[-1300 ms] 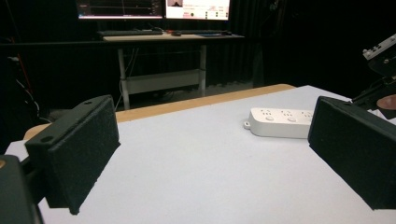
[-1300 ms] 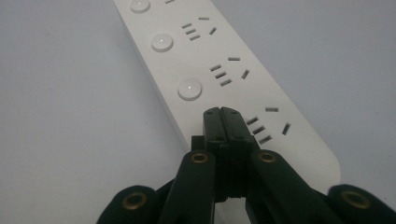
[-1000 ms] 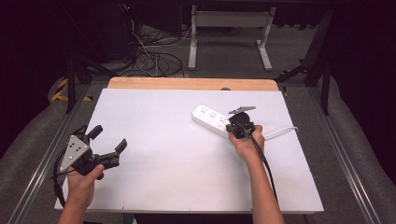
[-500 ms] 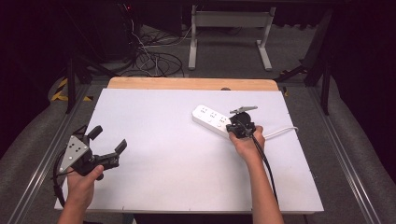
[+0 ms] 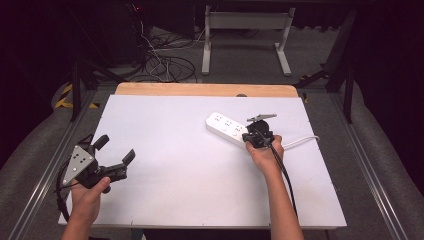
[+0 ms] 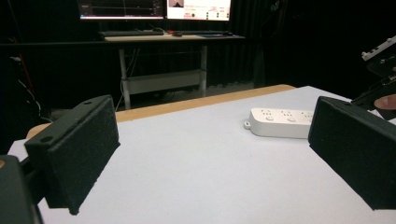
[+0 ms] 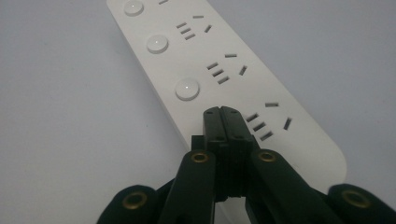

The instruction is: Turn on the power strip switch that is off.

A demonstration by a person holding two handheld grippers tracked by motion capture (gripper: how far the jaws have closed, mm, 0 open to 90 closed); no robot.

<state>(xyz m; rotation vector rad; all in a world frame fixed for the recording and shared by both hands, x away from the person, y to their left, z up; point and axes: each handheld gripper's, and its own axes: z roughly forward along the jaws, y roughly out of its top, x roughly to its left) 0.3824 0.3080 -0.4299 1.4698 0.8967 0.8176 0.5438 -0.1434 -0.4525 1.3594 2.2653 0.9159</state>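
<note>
Power strip (image 5: 227, 128) lying flat on the white worktop (image 5: 190, 170), right of centre toward the far edge, slanted, with its cord (image 5: 300, 142) running off to the right. Four sockets along it, each paired with a round button (image 7: 187, 88). Right hand-held gripper (image 7: 222, 116) pressed down at the strip's near-right end, jaws shut together with nothing between them, tips resting just about where the last socket's switch should sit, beside the nearest slots (image 7: 259, 126). Looks like the step in hand: poking that switch with closed tips. Cannot tell whether the switch has clicked, since the tips hide it.

Next move, by the look of it: steady downward push, straight onto the button, without sliding the light strip along the smooth board; then lifting clear. Possibly on to the next button farther along.

Left hand-held gripper (image 5: 114, 153) well apart at the near-left edge, jaws spread wide and empty, pads (image 6: 74, 151) held just above the board, pointed toward the strip. Free to pin the strip's far end if it skids.
</note>
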